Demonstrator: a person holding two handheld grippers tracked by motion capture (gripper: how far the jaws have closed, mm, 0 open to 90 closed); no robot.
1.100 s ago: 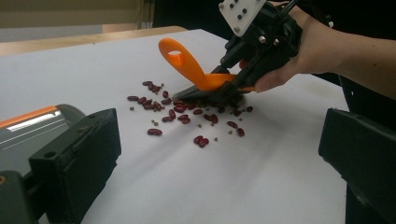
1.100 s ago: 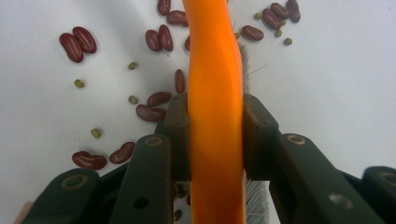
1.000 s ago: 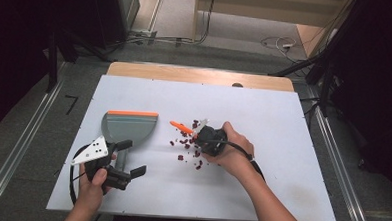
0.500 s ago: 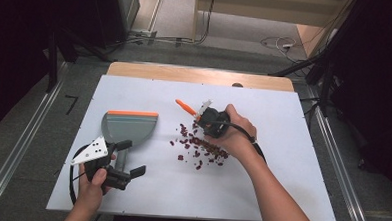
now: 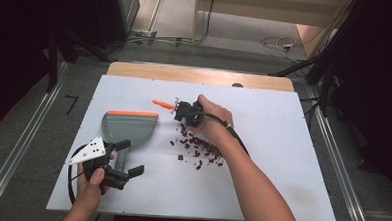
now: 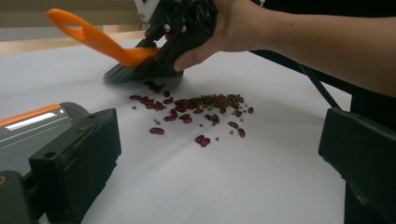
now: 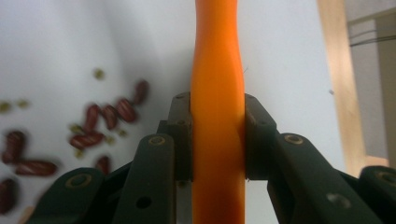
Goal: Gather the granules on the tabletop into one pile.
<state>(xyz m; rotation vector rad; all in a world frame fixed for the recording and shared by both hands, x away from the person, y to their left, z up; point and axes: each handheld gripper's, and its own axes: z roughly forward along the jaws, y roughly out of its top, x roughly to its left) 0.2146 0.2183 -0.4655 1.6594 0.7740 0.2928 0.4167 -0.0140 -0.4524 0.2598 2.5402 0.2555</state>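
Note:
Several dark red beans (image 5: 197, 146) (image 6: 196, 109) with small green bits lie scattered mid-table. My right gripper (image 5: 178, 108) (image 7: 217, 105) is shut on the orange handle of a small brush (image 5: 163, 104) (image 6: 93, 37) (image 7: 217, 121), just beyond the far end of the beans, and the dark bristles touch the table. A grey dustpan (image 5: 130, 128) (image 6: 32, 123) with an orange lip lies left of the beans. My left gripper (image 5: 129, 157) (image 6: 222, 121) rests by the dustpan's handle near the front edge, jaws wide apart, nothing pressed between them.
The white tabletop (image 5: 282, 144) has a wooden strip (image 5: 200, 75) along its far edge. The person's right forearm (image 5: 251, 183) crosses the front right of the table. Cables trail from both grippers.
The right hand has carried the brush away from the person, from over the beans to their far side. The beans now lie spread in a longer trail. The left hand has stayed put.

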